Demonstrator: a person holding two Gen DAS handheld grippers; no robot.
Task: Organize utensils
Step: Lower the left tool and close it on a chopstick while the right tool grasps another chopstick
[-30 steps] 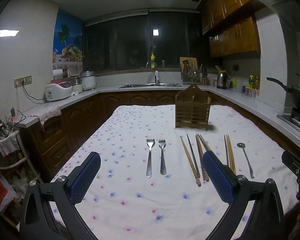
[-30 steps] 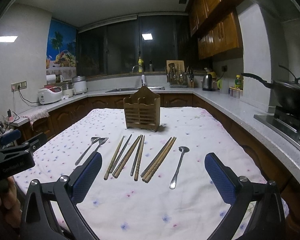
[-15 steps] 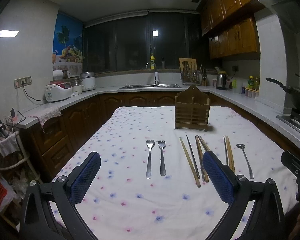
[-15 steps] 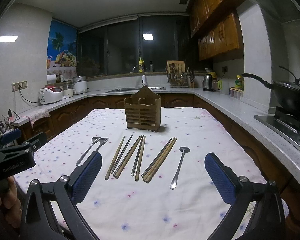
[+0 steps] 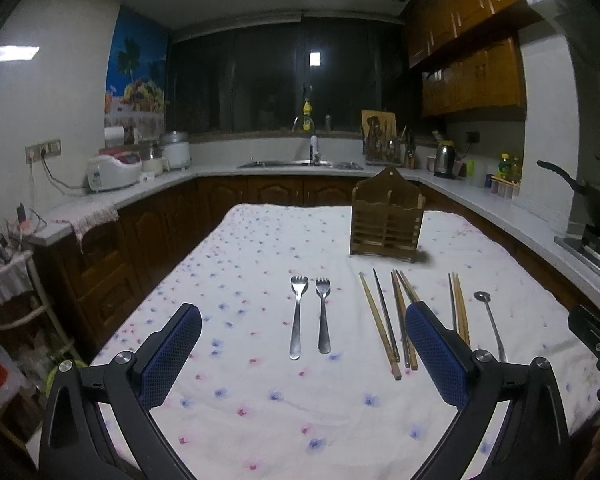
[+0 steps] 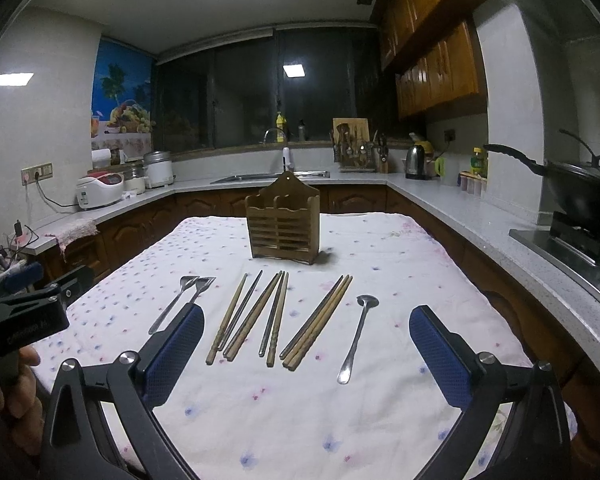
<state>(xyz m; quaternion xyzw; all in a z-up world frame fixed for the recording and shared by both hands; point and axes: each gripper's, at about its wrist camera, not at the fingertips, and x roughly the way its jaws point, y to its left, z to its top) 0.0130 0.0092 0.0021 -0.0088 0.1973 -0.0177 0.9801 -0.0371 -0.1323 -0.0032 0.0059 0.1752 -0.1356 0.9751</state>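
Observation:
Two metal forks lie side by side on the flowered tablecloth. To their right lie several wooden and metal chopsticks, then a metal spoon. A wooden utensil holder stands upright behind them. In the right wrist view the forks, chopsticks, spoon and holder show in the same order. My left gripper is open and empty, held above the cloth before the forks. My right gripper is open and empty before the chopsticks.
The table stands in a kitchen with counters on three sides. A wok sits on the stove at the right. A rice cooker and a sink are at the back. The left gripper's body shows at the left edge.
Both grippers have held almost still, with only a slight drift of the views. Nothing on the table has moved.

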